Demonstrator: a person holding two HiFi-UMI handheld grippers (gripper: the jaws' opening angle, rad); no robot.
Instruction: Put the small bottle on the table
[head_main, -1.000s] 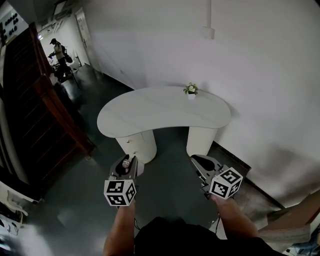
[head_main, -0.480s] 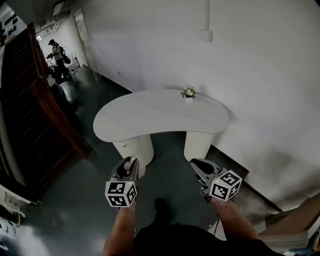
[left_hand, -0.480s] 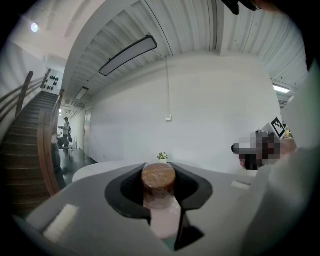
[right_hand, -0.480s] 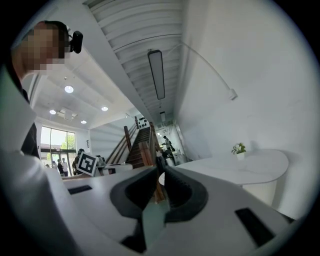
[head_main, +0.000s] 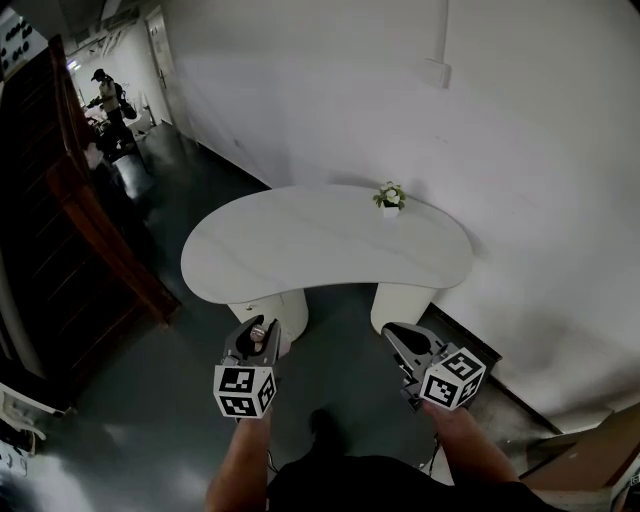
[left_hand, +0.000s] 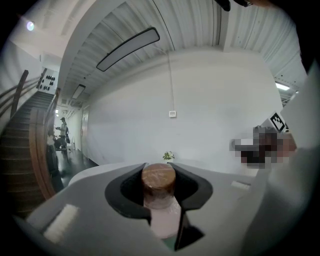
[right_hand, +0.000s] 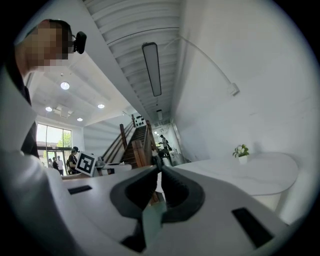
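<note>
The left gripper (head_main: 257, 332) clamped the upright small bottle (left_hand: 159, 186); the table (head_main: 300, 255) lay above it, mid-frame (right gripper (head_main: 398, 334) jaws together, empty).

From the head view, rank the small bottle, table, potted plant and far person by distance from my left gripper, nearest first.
1. small bottle: between the fingers of the left gripper.
2. table: just ahead.
3. potted plant: table's far edge, by the wall.
4. person: far left, down the corridor.

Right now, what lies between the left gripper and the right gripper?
Only bare dark floor lies between the left gripper, which holds the small bottle, and the right gripper; the head view shows this.
</note>
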